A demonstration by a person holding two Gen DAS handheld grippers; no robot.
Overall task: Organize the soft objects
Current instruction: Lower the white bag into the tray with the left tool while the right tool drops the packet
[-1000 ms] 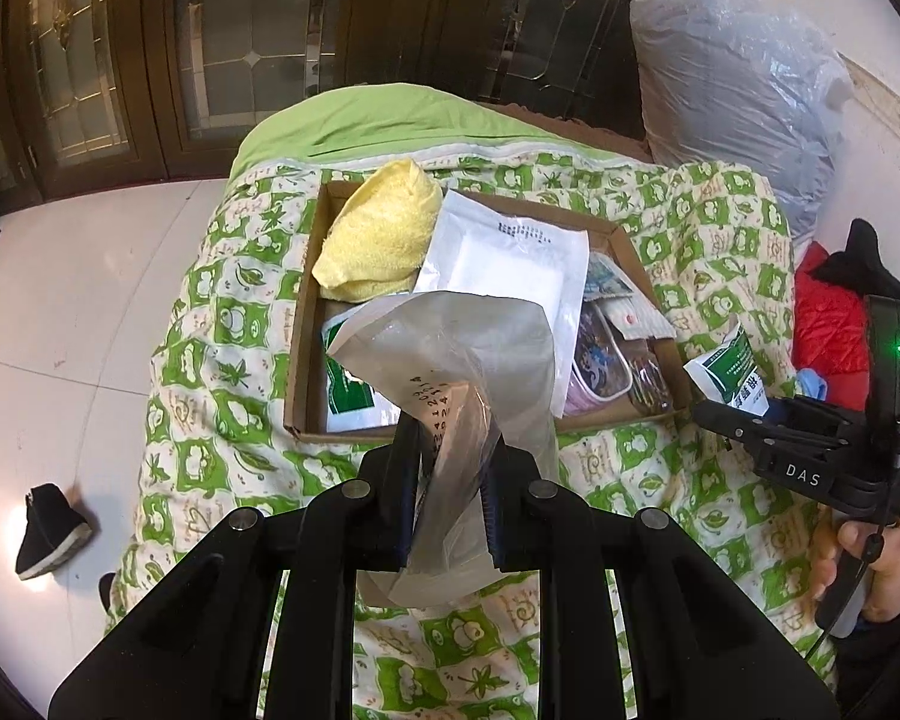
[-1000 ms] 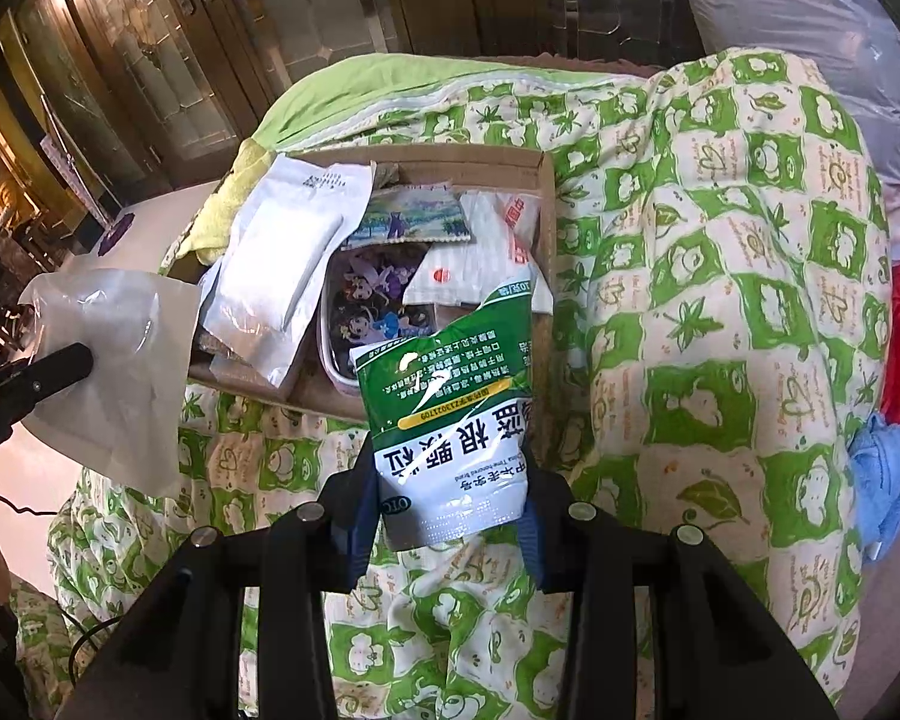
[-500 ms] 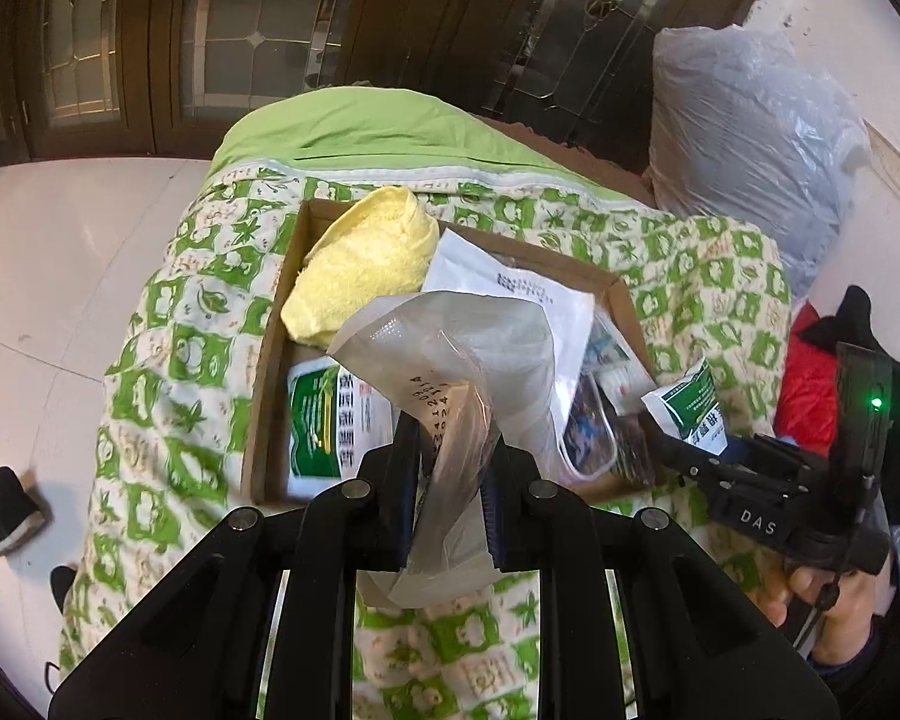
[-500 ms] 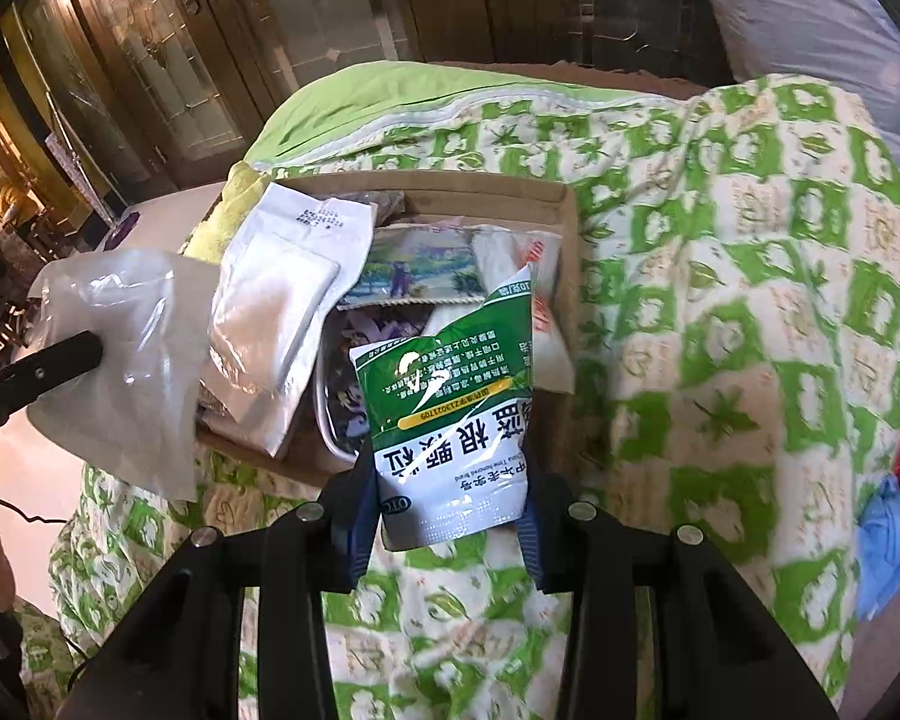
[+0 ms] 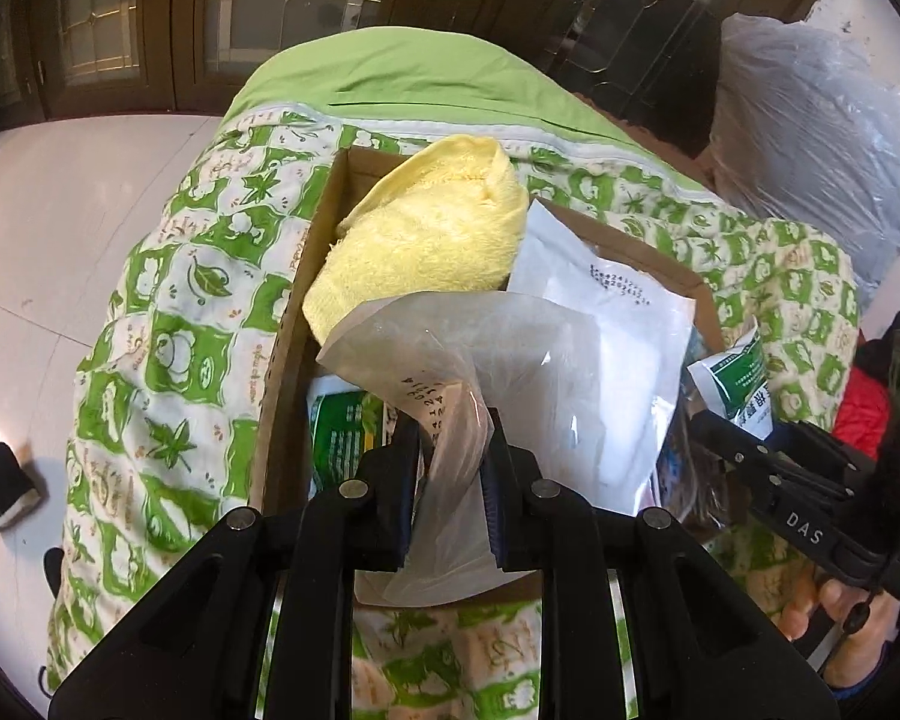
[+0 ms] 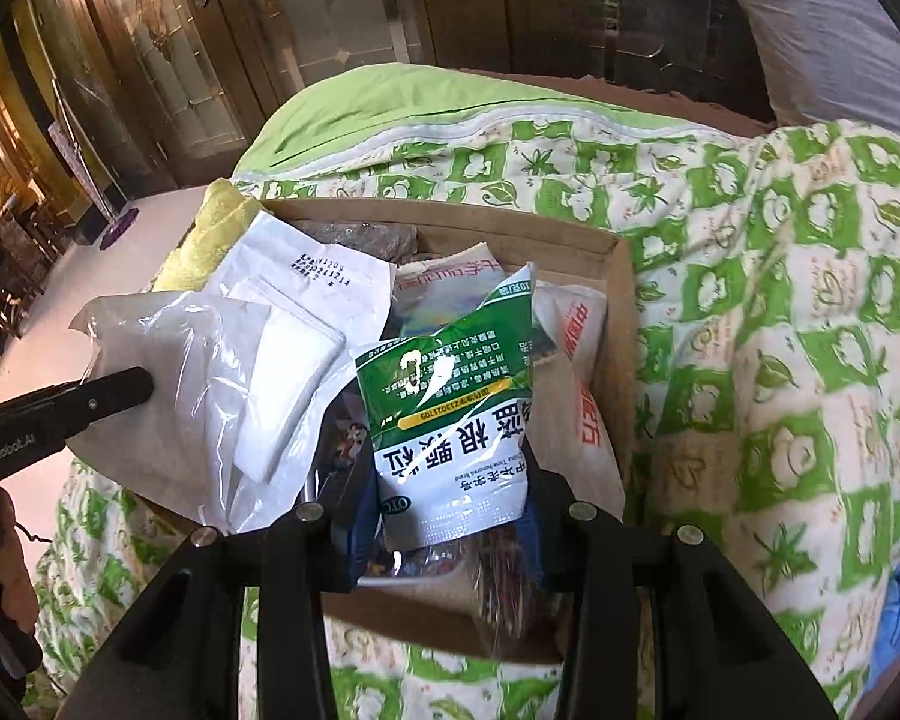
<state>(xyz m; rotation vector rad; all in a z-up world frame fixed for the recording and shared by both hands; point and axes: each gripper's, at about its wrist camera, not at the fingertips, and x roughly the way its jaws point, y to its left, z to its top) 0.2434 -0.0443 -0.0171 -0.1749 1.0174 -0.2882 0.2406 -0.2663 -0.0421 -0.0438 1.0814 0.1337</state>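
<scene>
Both hands loaded rn. Left gripper [image 5: 450,468] is clamped on a clear plastic packet [image 5: 450,372], pinched at its near end so the rest fans up and flops over the near-left part of the cardboard box [image 5: 297,324]. Right gripper [image 6: 450,516] is clamped on a green and white sachet [image 6: 450,414], held upright over the near edge of the box, right of centre.

The box sits on the green-patterned quilt [image 5: 168,312] and it's already pretty stuffed: yellow towel [image 5: 426,240] bulging out of the far-left corner, a white pouch [image 5: 606,348] leaning across the middle, another green sachet [image 5: 342,432] flat at the near left, plus a red-print packet [image 6: 582,384] on the right side. Stuff underneath is too jumbled to ID tbh.

Imo the step in hand is the drop-off, both items hover over the box but neither's let go yet. Next move needs each one lowered into a gap, probs the sachet into the right half and the clear packet toward the near left on top of the other sachet, then fingers opened. Clear packet's floppy, so I'd get it low before releasing or it'll slide off the pile onto the quilt. Also the two grippers are close together, so prob one at a time
</scene>
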